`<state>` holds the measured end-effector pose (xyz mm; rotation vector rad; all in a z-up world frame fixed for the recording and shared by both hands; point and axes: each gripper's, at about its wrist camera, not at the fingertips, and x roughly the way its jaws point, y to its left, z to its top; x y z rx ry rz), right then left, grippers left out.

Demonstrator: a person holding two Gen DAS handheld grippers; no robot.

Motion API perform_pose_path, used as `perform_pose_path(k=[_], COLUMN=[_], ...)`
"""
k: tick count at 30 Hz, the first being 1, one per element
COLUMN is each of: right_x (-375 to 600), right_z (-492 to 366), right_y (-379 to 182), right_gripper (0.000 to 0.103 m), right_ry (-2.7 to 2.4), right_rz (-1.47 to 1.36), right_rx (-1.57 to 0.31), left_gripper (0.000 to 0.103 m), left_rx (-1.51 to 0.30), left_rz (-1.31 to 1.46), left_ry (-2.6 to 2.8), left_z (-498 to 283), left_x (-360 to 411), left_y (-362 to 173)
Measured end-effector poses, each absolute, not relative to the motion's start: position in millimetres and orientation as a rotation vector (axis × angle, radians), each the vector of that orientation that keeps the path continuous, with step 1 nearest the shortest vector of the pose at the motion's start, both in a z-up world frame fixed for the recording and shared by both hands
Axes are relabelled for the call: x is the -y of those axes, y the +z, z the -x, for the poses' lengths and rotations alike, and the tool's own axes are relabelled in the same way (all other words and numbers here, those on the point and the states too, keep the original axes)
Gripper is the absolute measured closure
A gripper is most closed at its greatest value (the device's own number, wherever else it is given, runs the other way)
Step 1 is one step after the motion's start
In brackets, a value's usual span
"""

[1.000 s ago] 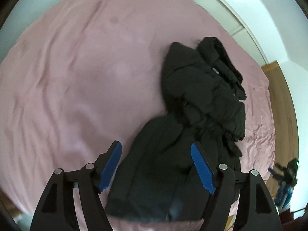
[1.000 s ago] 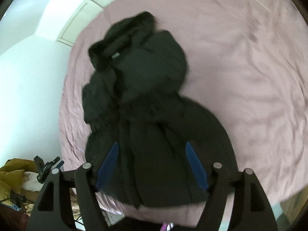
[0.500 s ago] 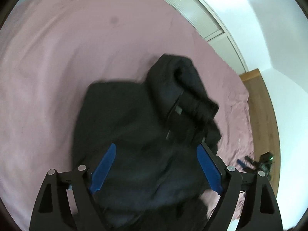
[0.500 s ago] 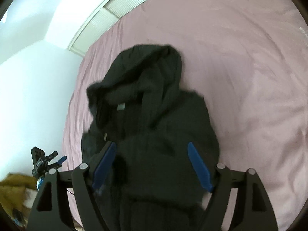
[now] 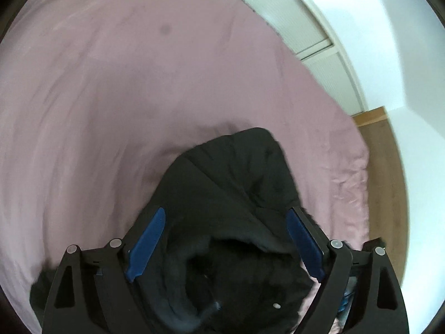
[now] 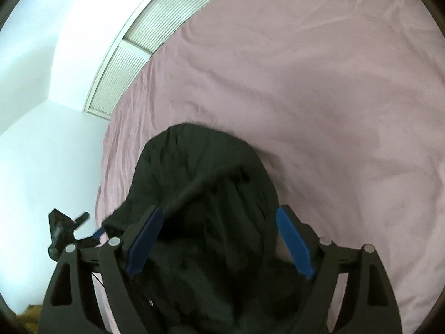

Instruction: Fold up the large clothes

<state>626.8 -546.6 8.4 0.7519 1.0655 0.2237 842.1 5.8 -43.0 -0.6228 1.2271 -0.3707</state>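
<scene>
**Entry: black padded coat, fold under way, both tongs letting go**

While the jaws of both tongs are opening, the item stands as follows.

Item: black padded coat [image 5: 236, 194], bulky, hooded by the look of it, lying on the pink bed sheet [image 5: 111, 97] near the bed's edge by the wall and the strip of wooden floor [image 5: 386, 167]. Its upper layer appears doubled over the lower part; the rounded far end points toward the white slatted cupboard doors [image 6: 133, 58].

Left gripper [image 5: 225, 239]: blue pads wide apart, coat fabric below and between them, neither pad seen pressing on it.

Right gripper [image 6: 219, 239]: likewise wide, spread over the coat's dark folds, no pinch visible.

Step in hand, as judged: release after carrying one part of the coat over another; the fold is made but loose and lumpy.

Next move calls for: drawing both tongs clear without dragging cloth, then finding a fresh edge or sleeve on each side, gripping thick padding firmly, and laying it square.

Also noted: a small black device [image 6: 59, 229] beside the bed.
</scene>
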Motion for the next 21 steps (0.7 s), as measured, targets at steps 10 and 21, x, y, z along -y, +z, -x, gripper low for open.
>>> perform_pose_path(k=[10,21], right_x=[526,481], right_z=[-688,-694], right_y=[-50,-36], right_gripper=[0.015,0.075], right_ry=[0.214,0.226], right_rz=[-0.772,-0.564], right_rx=[-1.202,-1.247], left_gripper=[0.015,0.089], left_rx=[-1.36,-1.321], left_rz=[0.653,0.571], left_ry=[-0.345,-0.346], left_z=[-859,-846], left_x=[-5,9], left_y=[-113,-101])
